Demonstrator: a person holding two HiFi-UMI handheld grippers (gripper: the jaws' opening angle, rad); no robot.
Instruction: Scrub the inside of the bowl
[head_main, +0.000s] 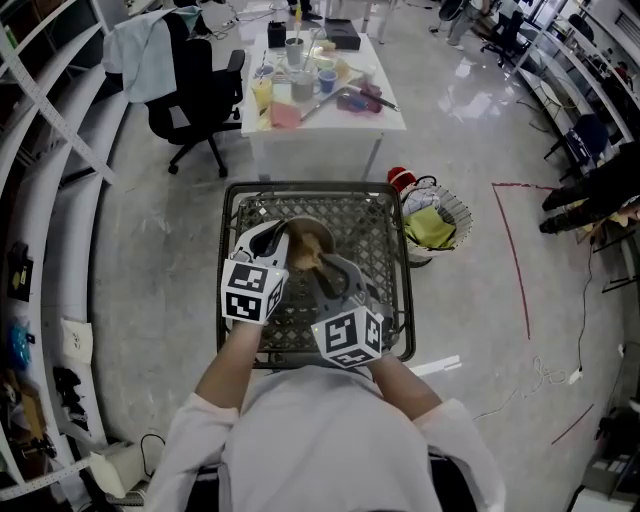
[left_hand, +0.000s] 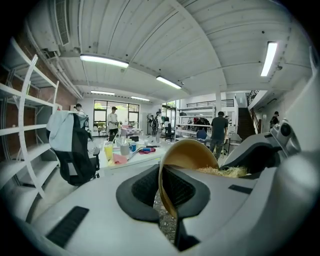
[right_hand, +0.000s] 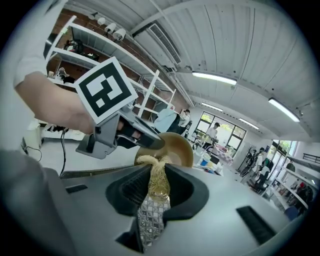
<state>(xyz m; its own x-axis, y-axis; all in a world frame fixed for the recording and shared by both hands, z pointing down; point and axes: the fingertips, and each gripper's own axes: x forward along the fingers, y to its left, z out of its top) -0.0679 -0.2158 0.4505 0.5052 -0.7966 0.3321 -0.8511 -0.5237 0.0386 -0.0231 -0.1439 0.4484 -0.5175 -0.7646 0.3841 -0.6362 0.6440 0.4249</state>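
A tan bowl is tipped on its side above a wire mesh cart. My left gripper is shut on the bowl's rim; in the left gripper view the rim runs between the two pads of the left gripper. My right gripper is shut on a golden mesh scrubber, and the right gripper pinches it near its middle. The scrubber's free end lies at the mouth of the bowl. From the left gripper view the scrubber shows beside the bowl.
Beyond the cart is a white table with cups and bottles. A black office chair stands to its left. A wire waste basket sits right of the cart. Shelving runs along the left wall. People stand far off in the room.
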